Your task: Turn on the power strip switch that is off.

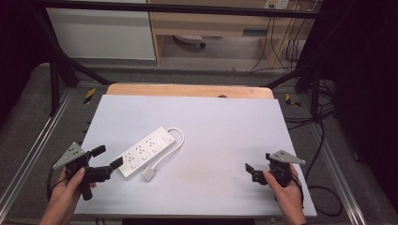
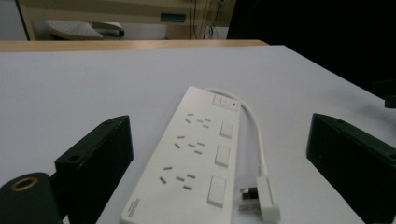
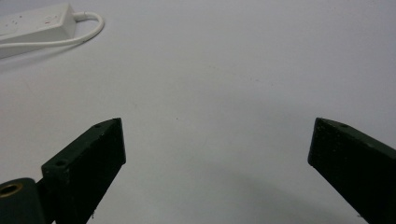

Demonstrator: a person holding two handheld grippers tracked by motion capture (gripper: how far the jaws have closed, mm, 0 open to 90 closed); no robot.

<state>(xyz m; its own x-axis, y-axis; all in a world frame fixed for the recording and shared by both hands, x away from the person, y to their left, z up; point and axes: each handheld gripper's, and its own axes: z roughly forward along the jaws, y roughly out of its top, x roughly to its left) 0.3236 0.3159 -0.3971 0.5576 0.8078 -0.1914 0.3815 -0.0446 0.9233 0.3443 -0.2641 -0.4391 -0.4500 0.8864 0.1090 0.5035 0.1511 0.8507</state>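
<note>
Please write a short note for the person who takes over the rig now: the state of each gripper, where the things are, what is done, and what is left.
Left gripper: jaws open, holding nothing, at the near left of the table, pointed at the near end of the power strip.
Right gripper: jaws open, holding nothing, at the near right over bare table.
Power strip: lies flat and slanted, left of the middle. Its cable loops around from the far end, and the plug lies on the table beside the near end, not plugged in.
Done: nothing is gripped yet.
Left: probably grip the strip or the plug; the left gripper is closest.
</note>
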